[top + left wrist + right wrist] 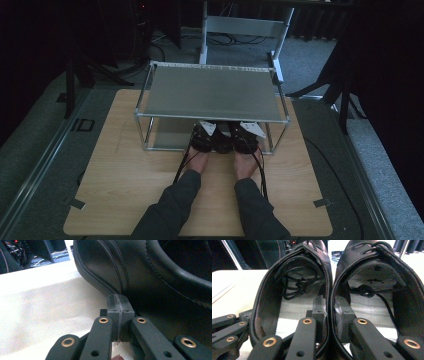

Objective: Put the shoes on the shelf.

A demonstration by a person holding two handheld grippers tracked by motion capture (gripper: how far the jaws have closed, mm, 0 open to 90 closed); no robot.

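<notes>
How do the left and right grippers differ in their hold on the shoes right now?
The right gripper clamps the shoes' touching inner walls, one jaw inside each; the left gripper is shut pad to pad outside them, tips against an outer seam. Both are closed, by the metal shelf.

Shelf frame [212, 92] caps the centre of the frame, low headroom over both shoes [222, 140]. Uprights fence the sides. Bare table [115, 165] lower left and right gives open passage.

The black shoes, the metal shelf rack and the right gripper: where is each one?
left shoe [262, 305], right gripper view, its collar.
right shoe [407, 305], right gripper view, its outer collar.
metal shelf rack [210, 92], high view, its top plate.
right gripper [329, 312], right gripper view, between its fingertips.
</notes>
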